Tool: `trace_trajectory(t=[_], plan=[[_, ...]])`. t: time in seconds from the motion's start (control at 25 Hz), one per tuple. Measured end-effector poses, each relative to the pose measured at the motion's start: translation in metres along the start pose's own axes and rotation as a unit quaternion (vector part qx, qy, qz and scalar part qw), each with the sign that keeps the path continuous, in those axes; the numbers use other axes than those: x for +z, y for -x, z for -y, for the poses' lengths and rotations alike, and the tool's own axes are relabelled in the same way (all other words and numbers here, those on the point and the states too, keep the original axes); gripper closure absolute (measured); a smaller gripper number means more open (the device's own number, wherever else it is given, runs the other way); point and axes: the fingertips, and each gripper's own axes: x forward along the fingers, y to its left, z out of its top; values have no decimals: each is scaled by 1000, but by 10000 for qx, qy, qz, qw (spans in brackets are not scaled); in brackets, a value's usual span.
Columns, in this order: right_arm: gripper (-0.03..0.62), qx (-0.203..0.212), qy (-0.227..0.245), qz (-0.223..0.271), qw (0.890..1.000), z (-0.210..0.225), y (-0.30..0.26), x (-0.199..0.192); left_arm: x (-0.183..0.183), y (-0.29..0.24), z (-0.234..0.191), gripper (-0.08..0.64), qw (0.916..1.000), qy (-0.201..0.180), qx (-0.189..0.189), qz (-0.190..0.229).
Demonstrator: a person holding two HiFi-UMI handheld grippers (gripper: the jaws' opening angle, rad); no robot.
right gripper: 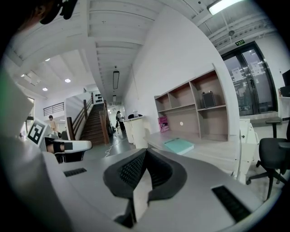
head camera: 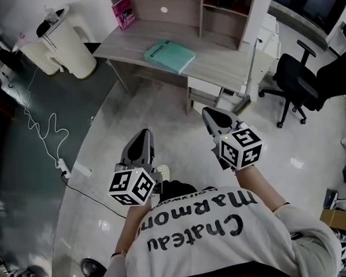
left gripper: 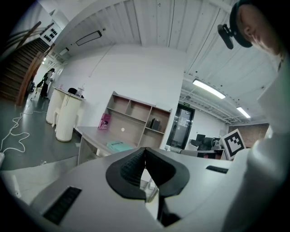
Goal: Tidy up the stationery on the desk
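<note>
A teal notebook [head camera: 169, 55] lies flat on the wooden desk [head camera: 227, 65] ahead of me. A pink book [head camera: 123, 12] leans upright in the desk's shelf unit [head camera: 172, 10]. Both grippers hang over the floor, well short of the desk. My left gripper [head camera: 141, 136] is shut with nothing between its jaws, and so is my right gripper [head camera: 211, 117]. The left gripper view shows the shut jaws of the left gripper [left gripper: 145, 150] with the notebook [left gripper: 118, 146] and pink book [left gripper: 104, 121] far beyond. The right gripper [right gripper: 146, 151] faces the notebook [right gripper: 179, 145] too.
A black office chair [head camera: 297, 82] stands right of the desk. A white rounded counter [head camera: 69, 42] stands at the left. A white cable [head camera: 45, 133] runs over the floor to a power strip [head camera: 63, 167]. Glossy floor lies between me and the desk.
</note>
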Motion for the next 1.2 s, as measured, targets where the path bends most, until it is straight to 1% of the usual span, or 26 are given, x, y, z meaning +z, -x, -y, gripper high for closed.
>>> trace_trajectory(t=[0.2, 0.4, 0.52, 0.84, 1.0, 1.2], plan=[[578, -104, -62, 64, 9999, -2, -44, 19, 22, -32, -32, 545, 9997, -3, -222, -73], [578, -220, -37, 226, 9995, -10, -86, 49, 68, -57, -63, 545, 9987, -213, -458, 101], [578, -293, 10, 263, 9992, -16, -107, 61, 86, -67, -84, 545, 9981, -240, -534, 170], [578, -575, 115, 458, 9972, -28, -158, 91, 122, -95, -132, 545, 9955, -324, -868, 200], [578, -711, 13, 597, 9957, -26, -178, 101, 139, -108, -151, 543, 9938, -452, -992, 216], [578, -813, -60, 710, 9941, -27, -202, 110, 155, -118, -175, 545, 9928, -510, -1054, 262]])
